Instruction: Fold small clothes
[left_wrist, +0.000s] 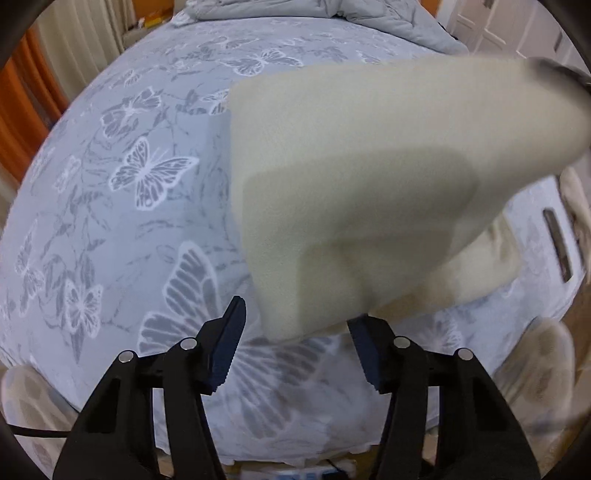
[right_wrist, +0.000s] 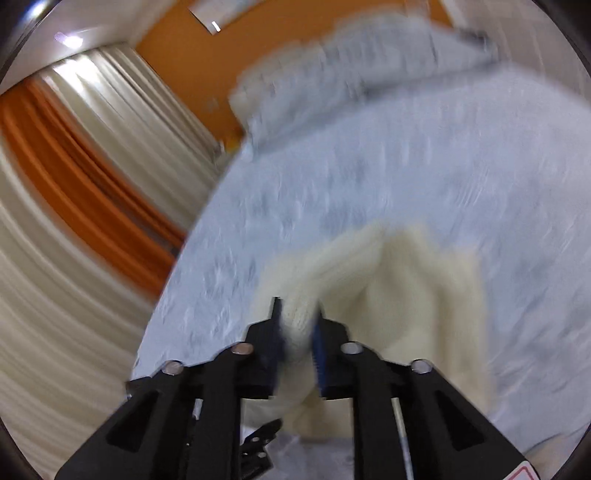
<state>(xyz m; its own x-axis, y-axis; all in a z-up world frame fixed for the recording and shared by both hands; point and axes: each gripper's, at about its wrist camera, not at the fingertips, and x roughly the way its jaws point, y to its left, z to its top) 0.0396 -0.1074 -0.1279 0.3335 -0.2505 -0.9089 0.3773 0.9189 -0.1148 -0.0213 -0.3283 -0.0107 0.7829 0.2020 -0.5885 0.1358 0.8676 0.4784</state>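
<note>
Right gripper (right_wrist: 297, 321) tilted down, jaws clamping cream garment (right_wrist: 406, 280)

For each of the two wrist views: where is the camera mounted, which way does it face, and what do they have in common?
Left wrist view: sits behind the left gripper, looking steeply down at the grey butterfly-print bedsheet; its black fingers stand open below the lifted cream knitted garment.
Right wrist view: sits behind the right gripper, angled lower across the bed toward the orange curtain; fingers shut on the garment.
Shared: the cream garment and the bedsheet. No hand or sleeve visible.
</note>
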